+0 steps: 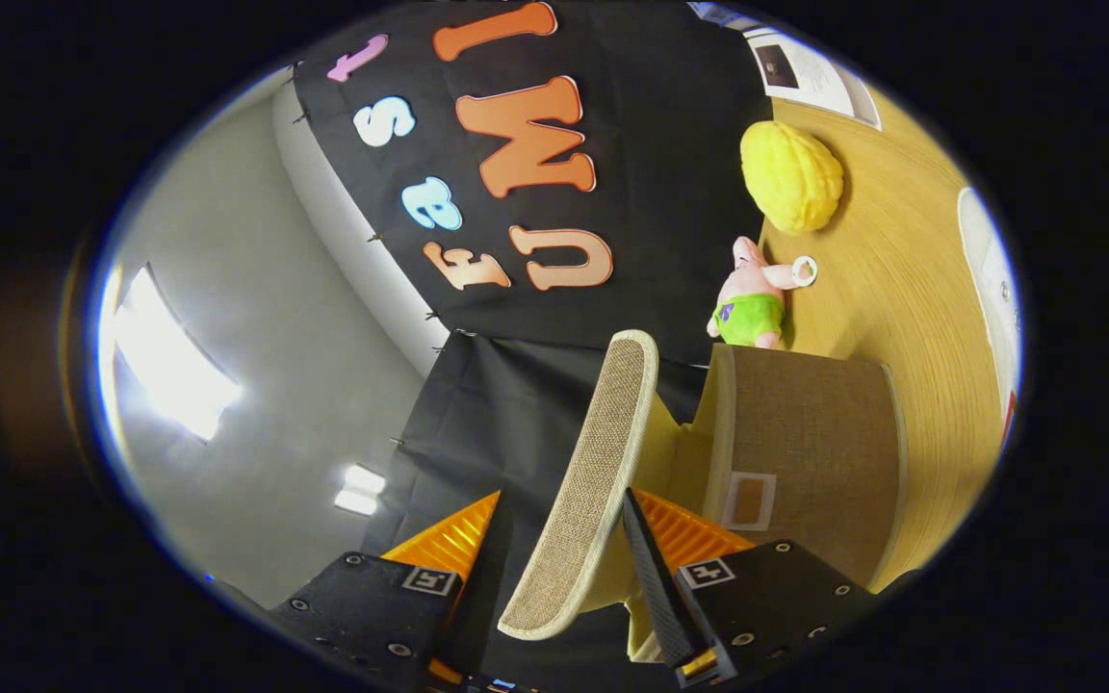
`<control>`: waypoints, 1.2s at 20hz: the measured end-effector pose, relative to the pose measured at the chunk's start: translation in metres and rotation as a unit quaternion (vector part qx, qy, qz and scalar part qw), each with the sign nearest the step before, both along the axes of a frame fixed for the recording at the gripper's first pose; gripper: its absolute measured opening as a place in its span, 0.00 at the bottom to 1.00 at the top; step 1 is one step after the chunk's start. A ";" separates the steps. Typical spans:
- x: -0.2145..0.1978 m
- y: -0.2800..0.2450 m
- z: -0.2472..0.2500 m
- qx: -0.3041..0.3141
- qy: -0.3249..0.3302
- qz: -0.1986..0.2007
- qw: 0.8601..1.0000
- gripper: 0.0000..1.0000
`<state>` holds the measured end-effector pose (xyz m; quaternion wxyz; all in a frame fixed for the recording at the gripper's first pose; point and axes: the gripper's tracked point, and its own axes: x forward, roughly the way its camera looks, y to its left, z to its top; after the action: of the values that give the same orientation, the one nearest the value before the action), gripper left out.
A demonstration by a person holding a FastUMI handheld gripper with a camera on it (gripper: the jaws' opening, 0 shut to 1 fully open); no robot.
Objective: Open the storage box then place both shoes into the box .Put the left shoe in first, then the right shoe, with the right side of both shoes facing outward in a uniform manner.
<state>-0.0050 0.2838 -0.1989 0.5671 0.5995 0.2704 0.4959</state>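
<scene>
Between the two fingers of the tongs (554,539): the lid (593,481) of the storage box, a flap of woven brown fabric with a pale cream edging, seen nearly edge-on. The fingers stand close on either side of it and appear to pinch it; contact on the far face cannot be fully made out. The lid rises from the fingers and tilts away, swung clear of the box opening.

Just beyond the fingers: storage box (810,462), brown fabric body with a pale rim, a small framed label window on the side facing the camera. Its cream-lined interior shows in the gap between lid and body, so the box stands open. The whole view is rolled sideways, so the box appears turned on its side.

Beneath the box: tabletop (911,318), light wood grain.

Beyond the box, on the tabletop: plush toy (752,303), pink with a green garment, touching or just beside the box's far edge; a small white ring (803,271) just beside the toy's raised arm.

Farther: yellow plush (790,175), rounded and ridged, apart from the pink toy.

Farthest: sheet of printed paper (810,72) at the tabletop's distant end; black cloth wall (670,192); grey ceiling with bright light panels (165,351).
</scene>
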 end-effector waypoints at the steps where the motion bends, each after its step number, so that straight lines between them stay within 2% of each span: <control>1: -0.002 0.005 0.009 -0.002 -0.004 -0.001 1.000 0.56; 3: -0.005 0.023 0.015 -0.033 -0.016 -0.004 0.999 0.41; 6: -0.016 0.056 0.019 -0.071 -0.009 0.010 0.997 0.29; 7: -0.019 0.069 0.021 -0.083 -0.003 0.013 0.996 0.21; 9: -0.024 0.088 0.030 -0.093 -0.003 0.012 0.996 0.13; 11: -0.033 0.107 0.044 -0.099 -0.015 0.011 0.995 0.08; 16: -0.059 0.160 0.070 -0.120 -0.051 0.032 0.991 0.08; 19: -0.071 0.189 0.070 -0.150 -0.070 0.031 0.986 0.08; 21: -0.070 0.209 0.063 -0.196 -0.088 0.019 0.976 0.08; 22: -0.066 0.217 0.051 -0.242 -0.107 0.007 0.964 0.08; 23: -0.064 0.222 0.043 -0.280 -0.135 -0.002 0.951 0.17; 24: -0.064 0.228 0.036 -0.307 -0.166 -0.004 0.937 0.37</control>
<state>-0.0685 0.5113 -0.1633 0.7623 0.3065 0.3095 0.4788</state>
